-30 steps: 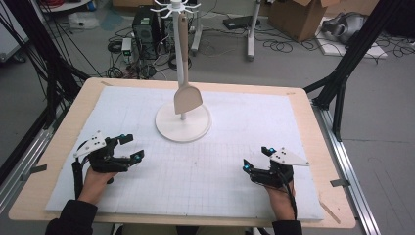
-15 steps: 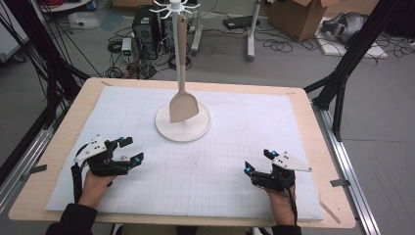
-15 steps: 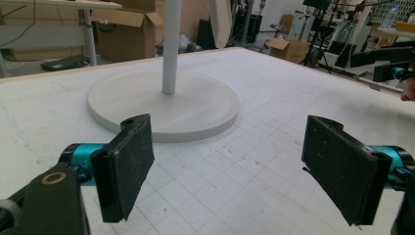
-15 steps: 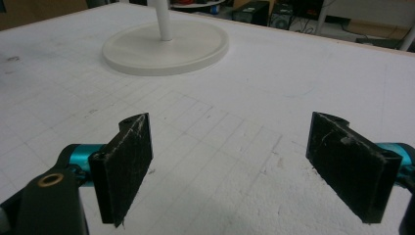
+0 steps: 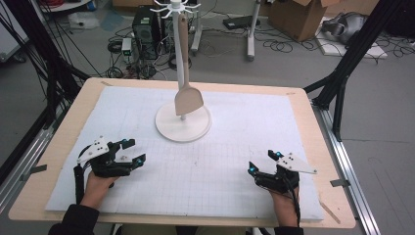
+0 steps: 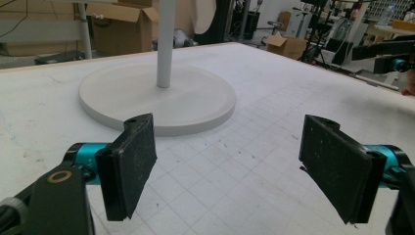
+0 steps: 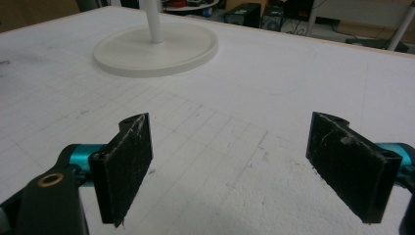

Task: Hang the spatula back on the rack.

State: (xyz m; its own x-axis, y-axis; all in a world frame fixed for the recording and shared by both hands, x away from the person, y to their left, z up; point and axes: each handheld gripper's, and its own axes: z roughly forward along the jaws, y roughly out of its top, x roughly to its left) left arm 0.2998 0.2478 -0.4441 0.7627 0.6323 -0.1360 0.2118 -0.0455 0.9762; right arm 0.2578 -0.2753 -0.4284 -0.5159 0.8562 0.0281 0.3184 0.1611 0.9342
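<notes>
A white stand [image 5: 183,128] with a round base and a thin pole stands on the mat's far middle. A wooden spatula [image 5: 188,100] hangs from the hook ring at the pole's top, its blade just above the base. My left gripper [image 5: 135,150] rests open at the near left, pointing toward the stand. Open too, my right gripper [image 5: 263,161] sits at the near right. In the left gripper view the left gripper [image 6: 230,161] has bare mat between its pads, and the stand base [image 6: 156,98] lies close ahead. In the right gripper view the right gripper [image 7: 235,166] is empty, the base [image 7: 156,46] farther off.
A white gridded mat [image 5: 235,147] covers most of the wooden table [image 5: 337,205]. Black frame struts [image 5: 342,78] rise at both table sides. Beyond the far edge, cables, a computer case [image 5: 144,24] and cardboard boxes [image 5: 298,14] lie on the floor.
Both grippers have drawn back slightly toward the near edge, still open. The hanging spatula has swung a little on its hook.
</notes>
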